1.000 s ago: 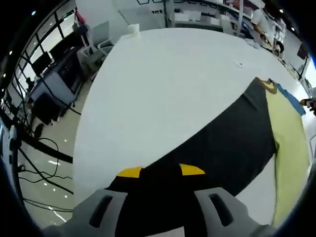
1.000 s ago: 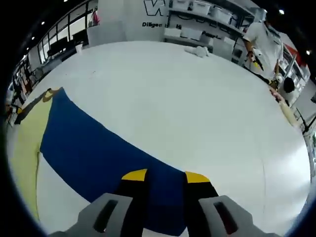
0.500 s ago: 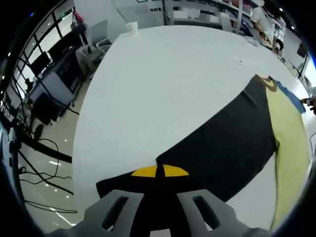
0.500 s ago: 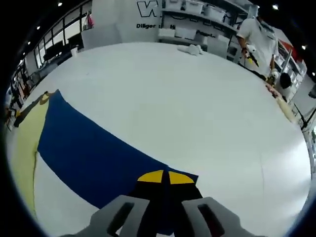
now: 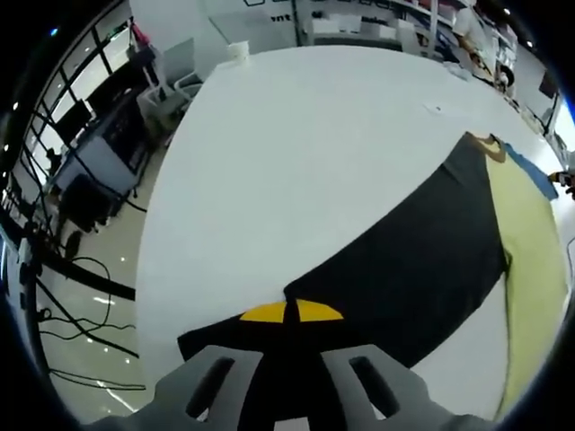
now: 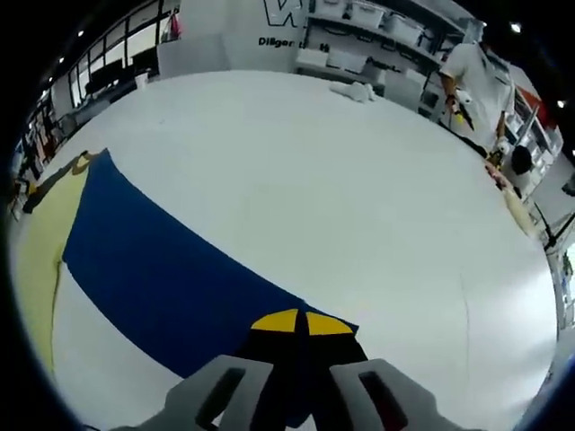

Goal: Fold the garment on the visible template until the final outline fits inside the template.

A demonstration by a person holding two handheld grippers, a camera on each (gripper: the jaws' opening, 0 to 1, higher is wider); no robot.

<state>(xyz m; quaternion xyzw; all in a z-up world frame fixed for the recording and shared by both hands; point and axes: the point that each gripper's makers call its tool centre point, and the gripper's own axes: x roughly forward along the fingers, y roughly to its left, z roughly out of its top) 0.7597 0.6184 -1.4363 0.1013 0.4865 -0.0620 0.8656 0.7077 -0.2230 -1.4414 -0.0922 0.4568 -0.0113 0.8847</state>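
Left gripper view: left gripper (image 5: 286,312) is clenched on the garment's black edge (image 5: 404,269) at lower centre; the cloth runs to the upper right, beside the yellow template (image 5: 530,251). In the right gripper view, right gripper (image 6: 301,322) clamps the blue edge (image 6: 153,260), with the template (image 6: 36,242) at far left. The garment lies spread on the table (image 6: 359,197); no fold looks done yet.

The left tongs (image 5: 287,312) have pale grey moulded arms, each with a dark slot, ending in yellow tips over black pads. The right tongs (image 6: 301,322) look identical: grey arms, yellow tips.
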